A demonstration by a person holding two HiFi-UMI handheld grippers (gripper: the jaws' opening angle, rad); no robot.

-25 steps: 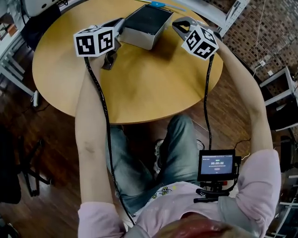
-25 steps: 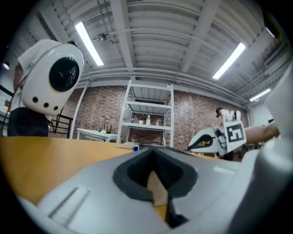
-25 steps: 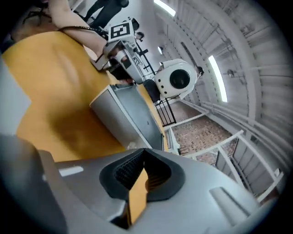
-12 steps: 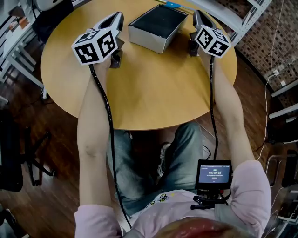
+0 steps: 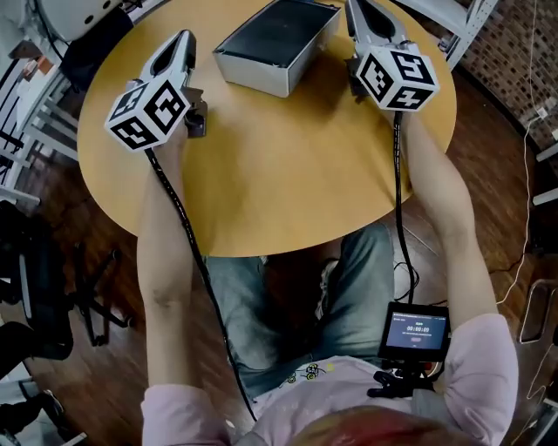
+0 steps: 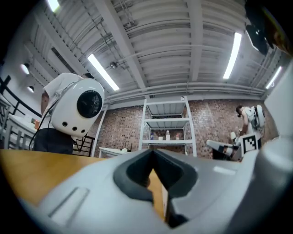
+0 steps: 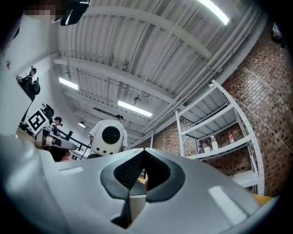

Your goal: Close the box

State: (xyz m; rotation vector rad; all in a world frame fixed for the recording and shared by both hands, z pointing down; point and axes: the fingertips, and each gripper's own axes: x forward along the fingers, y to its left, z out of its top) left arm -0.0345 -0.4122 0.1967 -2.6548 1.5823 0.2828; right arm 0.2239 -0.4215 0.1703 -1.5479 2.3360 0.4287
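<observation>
A grey box [image 5: 275, 43] with a flat dark top sits at the far side of the round wooden table [image 5: 279, 174]. My left gripper [image 5: 184, 38] hovers to the left of the box, clear of it, with its marker cube [image 5: 148, 111] toward me. In the left gripper view the jaws [image 6: 152, 151] meet at their tips with nothing between them. My right gripper [image 5: 356, 9] stands just off the box's right end, its cube [image 5: 397, 77] behind it. Its jaws [image 7: 143, 151] are also shut and empty, and both point up toward the ceiling.
A black chair [image 5: 35, 287] stands on the wood floor at the left. A small screen [image 5: 417, 331] hangs at the person's waist, and cables run along both forearms. White metal shelving [image 5: 471, 22] borders the table's far right. A white dome-shaped device [image 6: 75, 107] stands beyond the table.
Both grippers have drawn away from the box's sides. The left one, which was against the box's left corner, has moved left and toward me. The right one has moved farther along the box's right side.
</observation>
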